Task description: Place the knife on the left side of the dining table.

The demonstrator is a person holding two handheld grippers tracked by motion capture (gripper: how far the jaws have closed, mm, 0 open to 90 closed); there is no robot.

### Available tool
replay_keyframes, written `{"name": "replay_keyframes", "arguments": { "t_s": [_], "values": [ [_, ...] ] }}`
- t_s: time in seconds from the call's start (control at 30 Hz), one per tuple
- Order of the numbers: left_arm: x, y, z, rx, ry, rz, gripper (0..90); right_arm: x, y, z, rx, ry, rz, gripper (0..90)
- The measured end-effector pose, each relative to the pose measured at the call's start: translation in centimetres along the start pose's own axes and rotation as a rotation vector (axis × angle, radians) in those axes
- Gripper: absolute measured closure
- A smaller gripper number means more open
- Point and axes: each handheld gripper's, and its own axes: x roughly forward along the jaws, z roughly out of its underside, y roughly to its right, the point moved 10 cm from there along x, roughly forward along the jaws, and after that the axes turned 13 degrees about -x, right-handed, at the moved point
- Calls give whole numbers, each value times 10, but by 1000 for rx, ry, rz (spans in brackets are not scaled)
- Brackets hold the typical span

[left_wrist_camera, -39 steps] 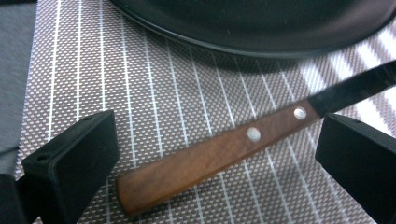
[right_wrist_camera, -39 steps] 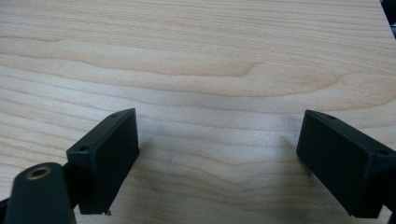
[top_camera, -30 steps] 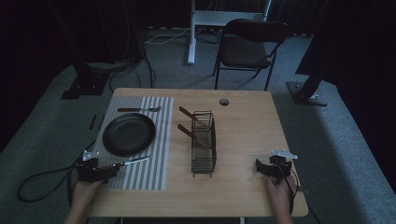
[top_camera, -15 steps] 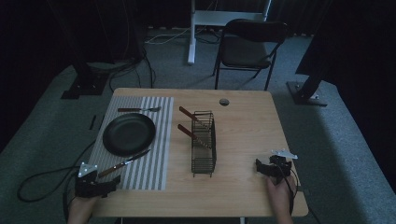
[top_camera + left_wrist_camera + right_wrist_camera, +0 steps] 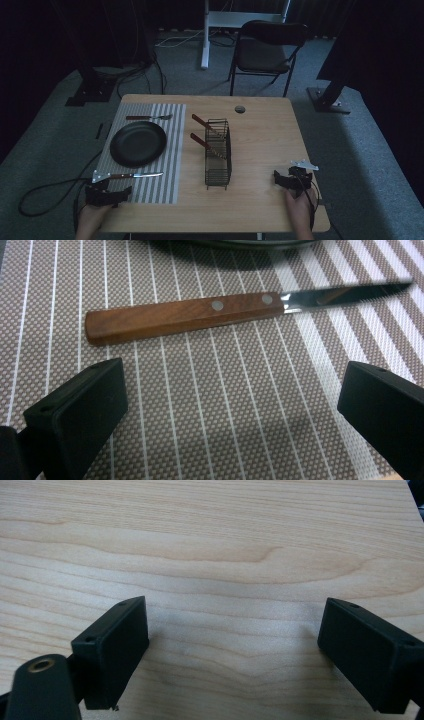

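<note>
Left gripper [image 5: 107,195] sits at the near left edge of the striped placemat [image 5: 170,150], jaws spread wide and empty. The wooden-handled knife [image 5: 185,315] lies flat on the placemat just beyond the jaws, untouched, near side of the black plate [image 5: 138,143]. Right gripper [image 5: 290,180] rests on bare table [image 5: 260,150], near right, jaws apart, holding nothing.

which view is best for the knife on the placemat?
Left gripper view: the knife lies close ahead of the open left gripper, untouched, wooden handle, two rivets and blade sharp. The high view shows it small and dim below the plate. The right gripper view faces bare table.
</note>
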Motion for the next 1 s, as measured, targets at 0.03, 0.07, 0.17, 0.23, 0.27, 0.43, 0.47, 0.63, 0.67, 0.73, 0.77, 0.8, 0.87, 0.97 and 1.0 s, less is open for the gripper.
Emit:
{"name": "replay_keyframes", "arguments": {
  "t_s": [0.03,0.07,0.17,0.23,0.27,0.43,0.47,0.63,0.67,0.73,0.77,0.8,0.87,0.97,1.0],
  "values": [
    [0,1,0,3,5,4,4,0,0,0,0,0,0,119],
    [0,3,1,9,6,11,4,0,0,0,0,0,0,119],
    [-1,5,2,17,7,17,4,0,0,0,0,0,0,119],
    [-2,6,2,7,13,24,4,0,0,0,0,0,0,119],
    [-2,8,3,8,19,29,4,0,0,0,0,0,0,119],
    [0,16,6,29,8,41,4,0,0,0,0,0,0,119],
    [1,17,6,30,11,41,4,0,0,0,0,0,0,119],
    [0,25,6,34,23,62,4,0,0,0,0,0,0,119],
    [0,27,8,34,22,66,4,0,0,0,0,0,0,119],
    [0,29,9,41,22,63,4,0,0,0,0,0,0,119],
    [0,31,11,63,25,56,4,0,0,0,0,0,0,119],
    [0,31,12,73,25,46,4,0,0,0,0,0,0,119],
    [0,30,11,79,37,35,4,0,0,0,0,0,0,119],
    [-1,24,11,66,57,13,4,0,0,0,0,0,0,119],
    [-2,22,10,66,65,-3,4,0,0,0,0,0,0,119]
  ]
}}
